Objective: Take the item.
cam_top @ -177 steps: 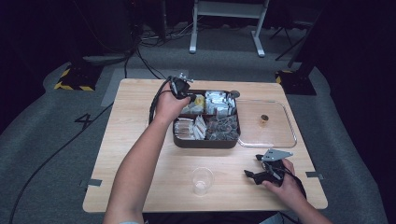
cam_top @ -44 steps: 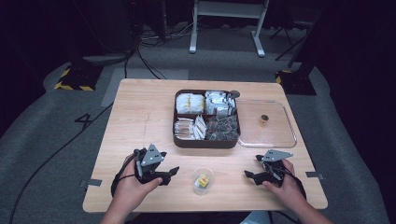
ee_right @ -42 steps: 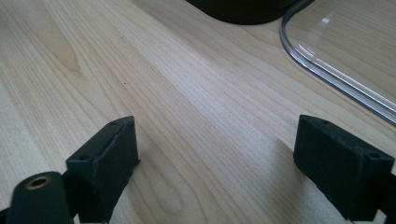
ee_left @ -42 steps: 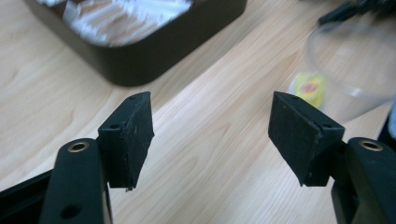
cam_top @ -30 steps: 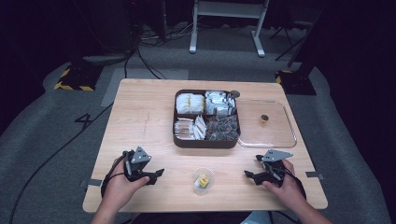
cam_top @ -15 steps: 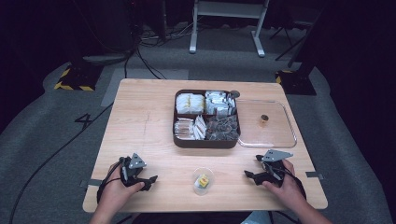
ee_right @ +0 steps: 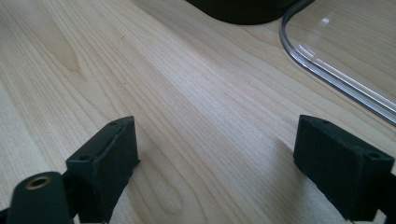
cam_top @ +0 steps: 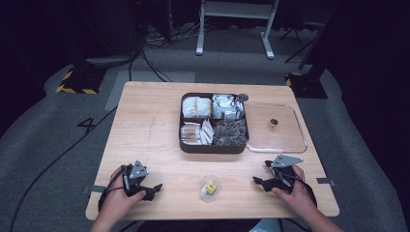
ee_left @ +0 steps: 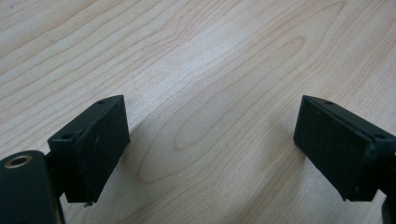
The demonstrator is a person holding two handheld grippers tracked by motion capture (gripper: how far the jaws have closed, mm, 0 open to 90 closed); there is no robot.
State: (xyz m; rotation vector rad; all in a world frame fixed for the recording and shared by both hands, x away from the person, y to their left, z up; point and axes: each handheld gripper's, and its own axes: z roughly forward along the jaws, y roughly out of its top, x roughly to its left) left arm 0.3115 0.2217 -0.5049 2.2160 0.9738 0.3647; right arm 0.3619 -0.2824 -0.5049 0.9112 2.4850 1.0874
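A dark room with grey carpet surrounds a pale wooden table [cam_top: 145,125]; cables trail over the floor and the white legs of a stand [cam_top: 232,29] rise beyond the far edge, at twelve o'clock.

Taking the middle of the table as the clock's centre, a dark brown box [cam_top: 214,146] with four compartments sits just toward twelve o'clock. Its compartments hold small wrapped packets: yellowish ones far left, silvery ones far right, pale ones near left, dark ones near right. A clear lid [cam_top: 285,140] lies flat touching the box's right side, at about two o'clock, with a small brown knob at its middle.

At six o'clock, near the front edge, stands a small clear cup [cam_top: 210,187] with a yellow packet [cam_top: 210,185] inside it. The cup is between the two hands, apart from both.

At seven o'clock the left gripper [cam_top: 153,189] rests low at the table in a person's hand, pointing toward the cup. Its jaws have just been opening and now stand wide with nothing between them; the left gripper view [ee_left: 212,149] shows bare wood grain in the gap.

At five o'clock the right gripper [cam_top: 257,181] lies in the other hand, also pointing toward the cup. Its jaws are spread wide and hold nothing; the right gripper view [ee_right: 215,163] shows bare wood between them, with the lid's curved corner and the box's edge farther off.
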